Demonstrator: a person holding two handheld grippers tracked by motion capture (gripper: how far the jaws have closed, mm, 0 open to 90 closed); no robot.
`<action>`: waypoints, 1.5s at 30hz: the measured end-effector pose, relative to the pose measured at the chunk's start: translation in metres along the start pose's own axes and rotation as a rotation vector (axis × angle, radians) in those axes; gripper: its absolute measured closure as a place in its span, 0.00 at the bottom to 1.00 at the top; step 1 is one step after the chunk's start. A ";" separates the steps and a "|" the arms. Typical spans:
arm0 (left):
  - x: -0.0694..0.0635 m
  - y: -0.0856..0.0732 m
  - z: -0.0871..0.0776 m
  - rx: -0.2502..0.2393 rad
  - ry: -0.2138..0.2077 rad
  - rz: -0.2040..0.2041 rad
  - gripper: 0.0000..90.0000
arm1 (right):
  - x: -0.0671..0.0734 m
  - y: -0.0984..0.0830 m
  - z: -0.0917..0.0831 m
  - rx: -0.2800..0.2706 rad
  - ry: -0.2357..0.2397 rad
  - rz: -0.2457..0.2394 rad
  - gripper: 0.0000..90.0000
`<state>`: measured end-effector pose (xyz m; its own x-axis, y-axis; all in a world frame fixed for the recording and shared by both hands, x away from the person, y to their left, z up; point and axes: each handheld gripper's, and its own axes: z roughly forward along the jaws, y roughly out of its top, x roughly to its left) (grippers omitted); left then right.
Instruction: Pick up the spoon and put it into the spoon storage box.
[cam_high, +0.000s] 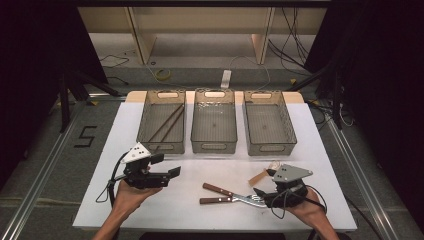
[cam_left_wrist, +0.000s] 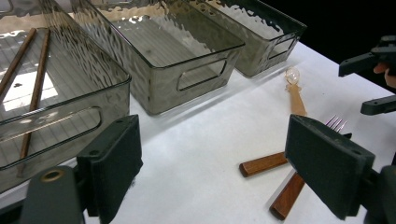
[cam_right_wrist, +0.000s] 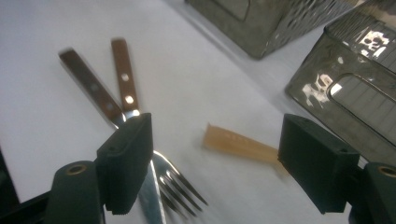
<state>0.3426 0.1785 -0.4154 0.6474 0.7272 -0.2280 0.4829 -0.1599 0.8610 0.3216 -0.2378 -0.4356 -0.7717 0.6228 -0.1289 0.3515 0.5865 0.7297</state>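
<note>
High view: the white bench carried three smoked plastic bins in a row at the far side, the left one holding two brown chopsticks. Near you, at your right, lay the cutlery: two wood-handled forks with handles splayed apart and metal ends converging, and just beyond them a small spoon with a tan handle.

Right gripper view: your right gripper was wide open and hovered low over the fork tines, with the tan handle lying between the jaws farther off. Nothing was gripped.

Handling judgement: the forks looked stiff and moderately weighty, with smooth metal necks likely to slip. You would do better to take one by its riveted wooden handle, across the narrow sides. They overlapped at the head, so lifting one might drag the other. The spoon looked light.

Pose: your right hand was angled down and toward the left. Your left gripper was open too, held level above the bench, pointing right, well apart from the forks.
</note>
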 end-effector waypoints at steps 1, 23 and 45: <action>0.000 0.000 0.000 0.000 0.002 0.002 0.20 | -0.004 0.001 0.002 0.031 0.005 -0.012 0.30; 0.000 -0.002 0.001 0.015 0.010 0.011 0.20 | -0.029 0.024 0.050 0.309 0.102 -0.269 0.36; 0.001 -0.003 0.001 0.022 0.030 0.008 0.21 | -0.032 0.026 0.073 0.399 0.184 -0.333 0.50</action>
<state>0.3426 0.1795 -0.4184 0.6334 0.7456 -0.2069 0.4904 -0.1800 0.8527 0.3941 -0.2053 -0.4615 -0.9428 0.2903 -0.1637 0.2184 0.9093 0.3542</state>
